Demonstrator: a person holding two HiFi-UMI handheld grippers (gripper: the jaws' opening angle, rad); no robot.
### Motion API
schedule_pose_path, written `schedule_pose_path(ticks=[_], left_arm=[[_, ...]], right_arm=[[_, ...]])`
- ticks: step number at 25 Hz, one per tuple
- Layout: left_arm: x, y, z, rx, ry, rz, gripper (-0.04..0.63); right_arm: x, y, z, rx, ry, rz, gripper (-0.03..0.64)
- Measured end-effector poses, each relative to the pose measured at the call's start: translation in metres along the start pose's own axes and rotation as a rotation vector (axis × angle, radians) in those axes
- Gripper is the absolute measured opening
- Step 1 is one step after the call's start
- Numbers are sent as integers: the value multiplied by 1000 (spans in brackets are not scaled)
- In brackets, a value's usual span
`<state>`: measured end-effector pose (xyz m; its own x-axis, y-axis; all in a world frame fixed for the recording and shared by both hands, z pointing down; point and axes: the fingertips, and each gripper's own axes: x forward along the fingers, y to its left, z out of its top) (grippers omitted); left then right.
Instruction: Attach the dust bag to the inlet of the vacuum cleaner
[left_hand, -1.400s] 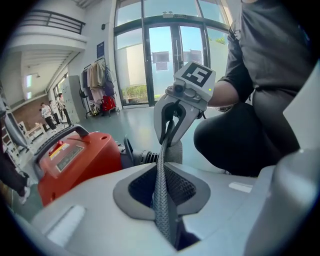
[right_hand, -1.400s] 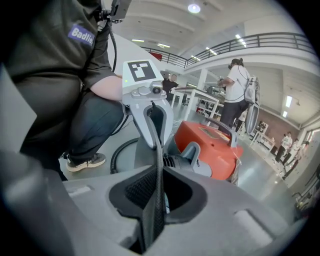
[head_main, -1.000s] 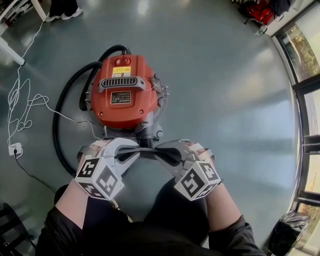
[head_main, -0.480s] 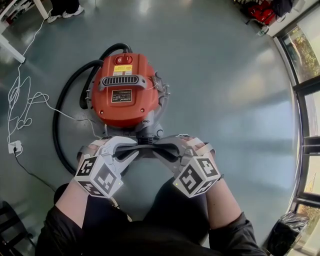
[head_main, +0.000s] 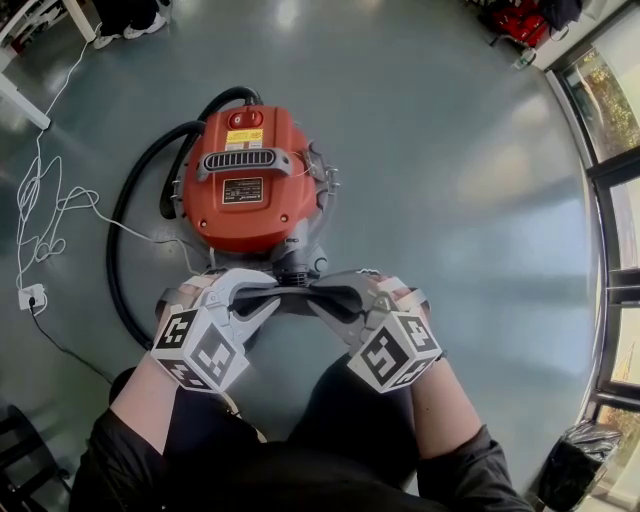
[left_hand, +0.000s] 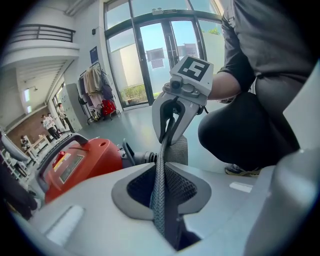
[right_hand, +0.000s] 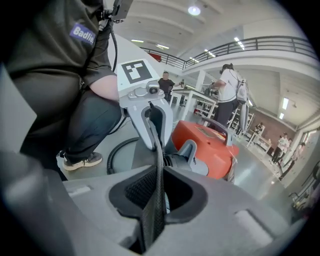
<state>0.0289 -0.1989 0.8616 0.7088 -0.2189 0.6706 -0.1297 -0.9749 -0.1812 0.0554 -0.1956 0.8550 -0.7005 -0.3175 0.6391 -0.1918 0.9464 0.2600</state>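
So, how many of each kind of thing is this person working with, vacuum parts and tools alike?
vacuum cleaner: 1
hose: 1
dust bag: 1
hand-held grippers: 2 (left hand-held gripper, jaws opening with the bag between them; right hand-held gripper)
total: 5

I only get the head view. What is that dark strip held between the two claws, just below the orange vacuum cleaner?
Observer: Grey mesh fabric: the dust bag. The left gripper view shows the left claw pinching it, jaws opening slightly.
Operator: And the other claw?
Observer: The right gripper view shows the right claw pinching the same fabric, which runs taut between both claws.
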Motion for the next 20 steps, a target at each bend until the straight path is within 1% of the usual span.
schedule_pose_path(ticks=[3,5,9,13,16,20], left_arm=[[-2,-1,-2,-18,-15,-2,81],[-1,-1,-2,-7,-12,7,93],[-2,3,-2,-2,-13,24,159],[-4,1,-2,-9,-16,11,222],[-6,-3,0,-8,-25,-1,225],[-15,-2,9,-23,-60,1,225]], right_arm=[[0,-1,7,-41,10,-12,42],[-1,-1,7,-44,8,-18,49],[-2,0,6,-30,2,-35,64],[-6,-3,6,8,-4,-42,102],[-9,-1,3,21,6,-45,103],[-19,-2,4,38,24,-65,102]])
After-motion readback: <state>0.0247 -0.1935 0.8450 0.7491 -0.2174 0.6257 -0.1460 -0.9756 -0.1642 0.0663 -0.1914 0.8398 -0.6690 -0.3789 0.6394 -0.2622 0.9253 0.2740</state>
